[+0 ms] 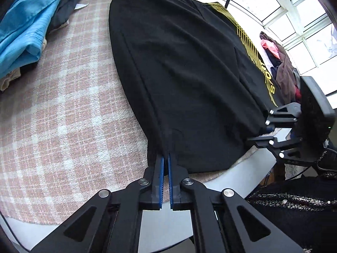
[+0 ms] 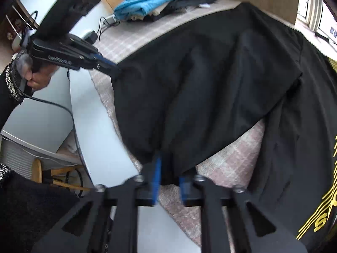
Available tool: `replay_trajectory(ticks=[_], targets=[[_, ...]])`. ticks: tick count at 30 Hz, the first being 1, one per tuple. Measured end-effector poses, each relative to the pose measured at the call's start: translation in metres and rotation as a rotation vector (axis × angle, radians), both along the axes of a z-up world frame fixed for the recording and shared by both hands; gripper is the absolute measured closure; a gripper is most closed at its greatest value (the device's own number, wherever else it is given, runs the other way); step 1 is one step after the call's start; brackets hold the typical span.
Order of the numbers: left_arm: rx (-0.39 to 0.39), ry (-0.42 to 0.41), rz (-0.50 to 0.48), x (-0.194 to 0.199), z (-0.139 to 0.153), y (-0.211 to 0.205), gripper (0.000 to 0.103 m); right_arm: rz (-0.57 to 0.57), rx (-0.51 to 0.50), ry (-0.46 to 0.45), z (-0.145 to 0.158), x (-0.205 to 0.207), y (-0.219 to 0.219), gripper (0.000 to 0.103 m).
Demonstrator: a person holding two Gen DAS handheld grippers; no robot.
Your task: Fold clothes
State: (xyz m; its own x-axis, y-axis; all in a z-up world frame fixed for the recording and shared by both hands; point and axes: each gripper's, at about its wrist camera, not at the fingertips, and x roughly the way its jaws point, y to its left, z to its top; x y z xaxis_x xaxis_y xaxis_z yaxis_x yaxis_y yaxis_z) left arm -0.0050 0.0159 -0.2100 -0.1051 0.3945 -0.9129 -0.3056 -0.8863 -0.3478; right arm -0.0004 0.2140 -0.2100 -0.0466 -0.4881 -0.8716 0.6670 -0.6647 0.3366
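Note:
Black trousers with yellow side print (image 1: 189, 73) lie across the pink checked cloth, one leg laid over the other. My left gripper (image 1: 165, 158) is shut on the hem of the top leg at its near left corner. It shows in the right wrist view (image 2: 111, 68) pinching that corner. My right gripper (image 2: 170, 168) sits around the other corner of the same hem (image 2: 168, 147), jaws partly apart with cloth between them; the view is blurred. It shows at the right of the left wrist view (image 1: 261, 126) at the hem's edge.
A blue garment (image 1: 27, 31) lies on a pile of folded clothes at the far left. A heap of brown and pink clothes (image 1: 280, 63) lies by the window. The grey table edge (image 1: 242, 172) is near me. Cables (image 2: 101, 29) lie at the table's left.

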Motion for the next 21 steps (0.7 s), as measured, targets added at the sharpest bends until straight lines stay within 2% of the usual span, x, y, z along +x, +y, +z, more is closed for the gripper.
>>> replay_trajectory(ticks=[2,4,6,7,8,9,10,13,15,18,21], targets=[[-0.006,0.02,-0.012,0.002,0.019,-0.008,0.101,-0.031,-0.162,-0.141,0.016,-0.007,0.007,0.096],[-0.038,0.027,-0.01,0.002,0.039,-0.017,0.1,-0.101,-0.406,-0.33,0.027,-0.018,0.024,0.096],[-0.072,0.032,-0.023,0.008,0.053,-0.022,0.093,-0.177,-0.631,-0.53,0.027,-0.029,0.043,0.094],[-0.116,0.046,-0.033,0.008,0.056,-0.022,0.089,-0.209,-0.581,-0.519,0.026,-0.032,0.048,0.08],[-0.164,0.06,-0.041,0.007,0.057,-0.022,0.075,-0.238,-0.467,-0.464,0.024,-0.033,0.052,0.066],[-0.211,0.069,-0.04,0.005,0.053,-0.023,0.068,-0.265,-0.334,-0.395,0.021,-0.032,0.056,0.045],[-0.237,0.07,-0.03,0.004,0.05,-0.024,0.068,-0.278,-0.255,-0.357,0.019,-0.029,0.063,0.045],[-0.258,0.058,-0.004,0.005,0.046,-0.02,0.069,-0.337,-0.33,-0.356,0.029,-0.016,0.11,0.045],[-0.229,0.082,-0.042,0.009,0.052,0.002,0.069,-0.431,-0.358,-0.274,0.046,-0.009,0.155,0.045],[-0.113,0.102,-0.11,0.011,0.061,0.053,0.069,-0.586,-0.271,-0.088,0.072,-0.001,0.222,0.045],[0.045,0.071,-0.171,0.009,0.056,0.118,0.069,-0.652,-0.136,-0.005,0.076,0.006,0.269,0.045]])
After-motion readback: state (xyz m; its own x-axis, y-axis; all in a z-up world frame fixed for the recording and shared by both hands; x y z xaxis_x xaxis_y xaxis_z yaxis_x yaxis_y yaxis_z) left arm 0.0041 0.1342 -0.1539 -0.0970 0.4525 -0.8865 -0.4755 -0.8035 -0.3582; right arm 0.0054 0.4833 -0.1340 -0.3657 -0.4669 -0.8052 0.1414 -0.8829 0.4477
